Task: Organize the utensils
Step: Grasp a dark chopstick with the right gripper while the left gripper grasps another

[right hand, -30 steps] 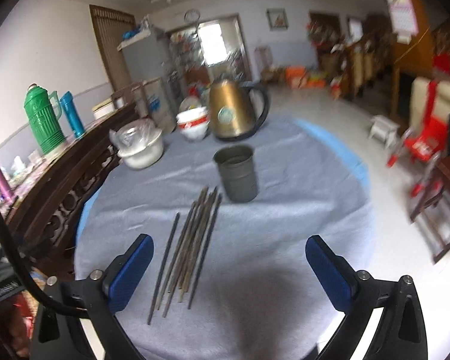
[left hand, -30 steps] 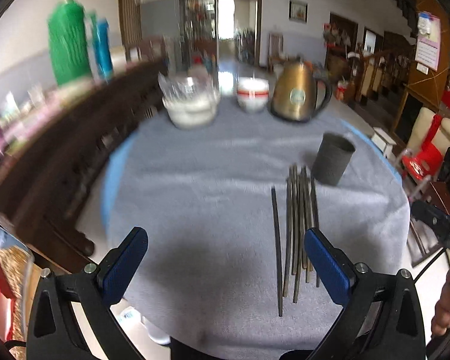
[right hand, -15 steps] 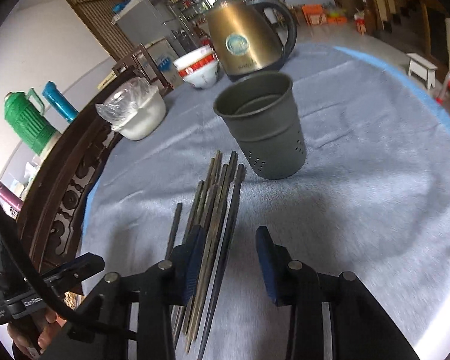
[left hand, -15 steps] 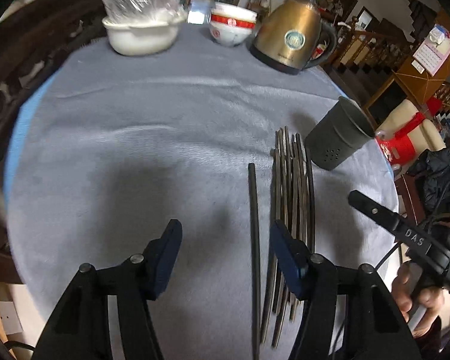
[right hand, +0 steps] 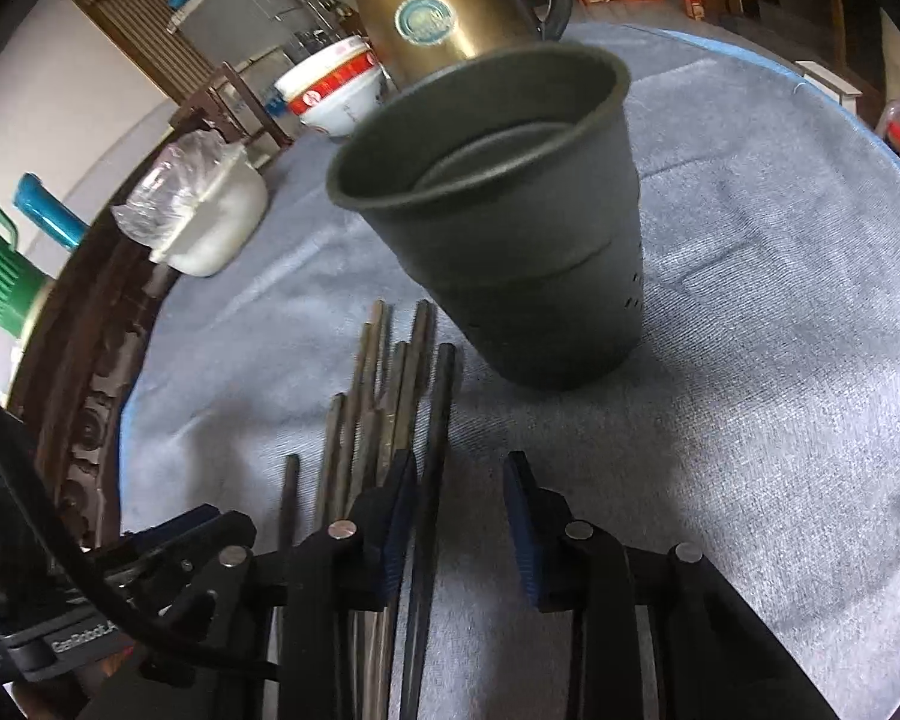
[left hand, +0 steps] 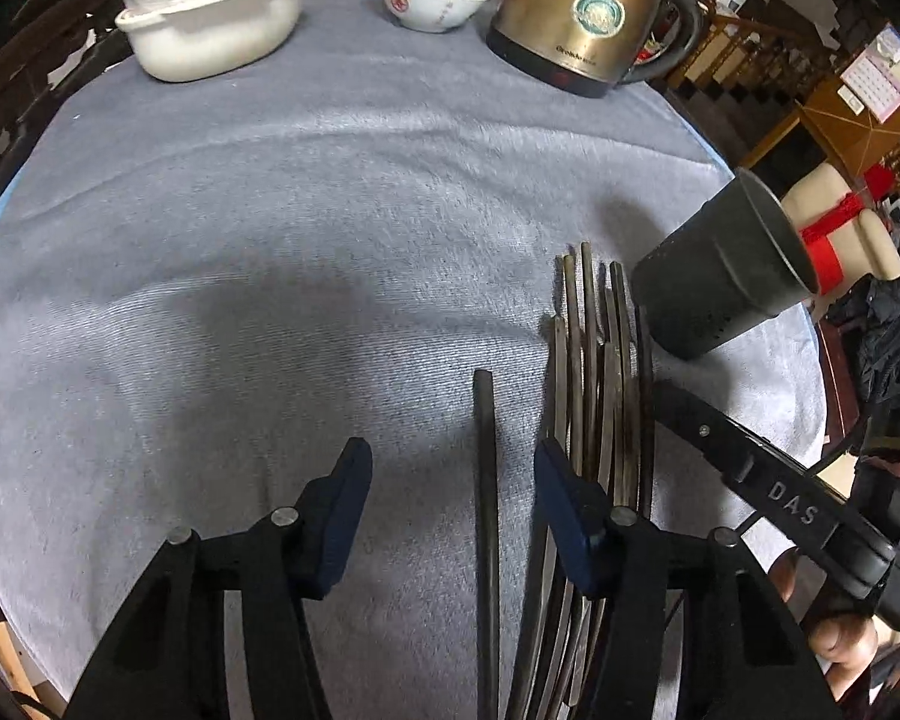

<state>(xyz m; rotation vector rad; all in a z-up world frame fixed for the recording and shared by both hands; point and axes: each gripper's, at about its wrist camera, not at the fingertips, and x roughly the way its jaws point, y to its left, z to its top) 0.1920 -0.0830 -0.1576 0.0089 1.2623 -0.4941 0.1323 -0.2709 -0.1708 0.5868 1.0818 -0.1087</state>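
The left hand-held gripper (left hand: 450, 498), filling the bottom of the left wrist view, is showing two black angular arms, each carrying round silver screw heads and ending in a dark blue ribbed pad. At the lower right of that view the other tool's black bar is displaying white letters "DAS", with bare fingers (left hand: 840, 642) wrapping beneath it. The right hand-held gripper (right hand: 462, 510), at the bottom of the right wrist view, is wearing the same black arms, silver screws and blue pads. A black cable is curving across the lower left, above a grey label reading "GenRobot".
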